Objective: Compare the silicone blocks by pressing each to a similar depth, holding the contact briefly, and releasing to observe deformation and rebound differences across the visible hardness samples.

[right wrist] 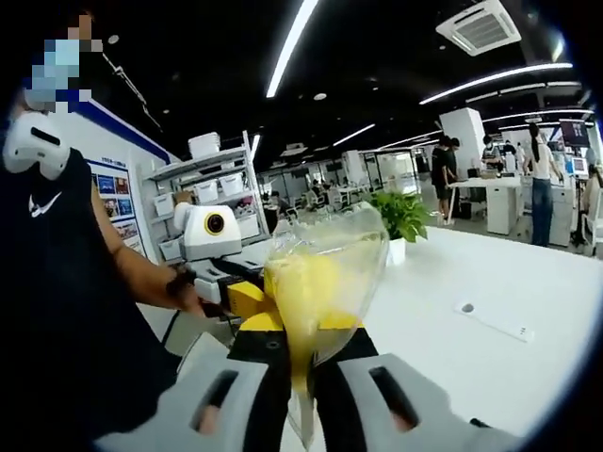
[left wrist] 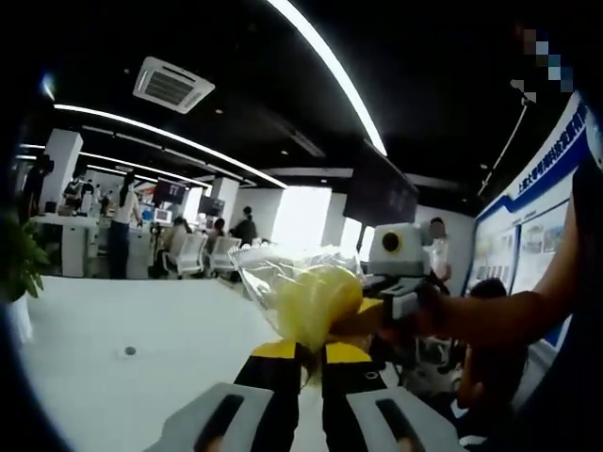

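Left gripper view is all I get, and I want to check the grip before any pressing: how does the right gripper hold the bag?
Observer: The right gripper is shut on the bag; the bag's clear tail hangs down between the jaws.
Operator: And what is behind the left gripper?
Observer: Behind the left gripper, a shelf with white boxes stands by the wall.

Beyond the gripper's jaws lies a white table [right wrist: 528, 282], and a green plant [right wrist: 403, 215] stands at its far end. To the left of the jaws is a shelf with white bins [right wrist: 212, 193]. Above are long ceiling lights [left wrist: 325, 66] and an air vent [left wrist: 170, 85].
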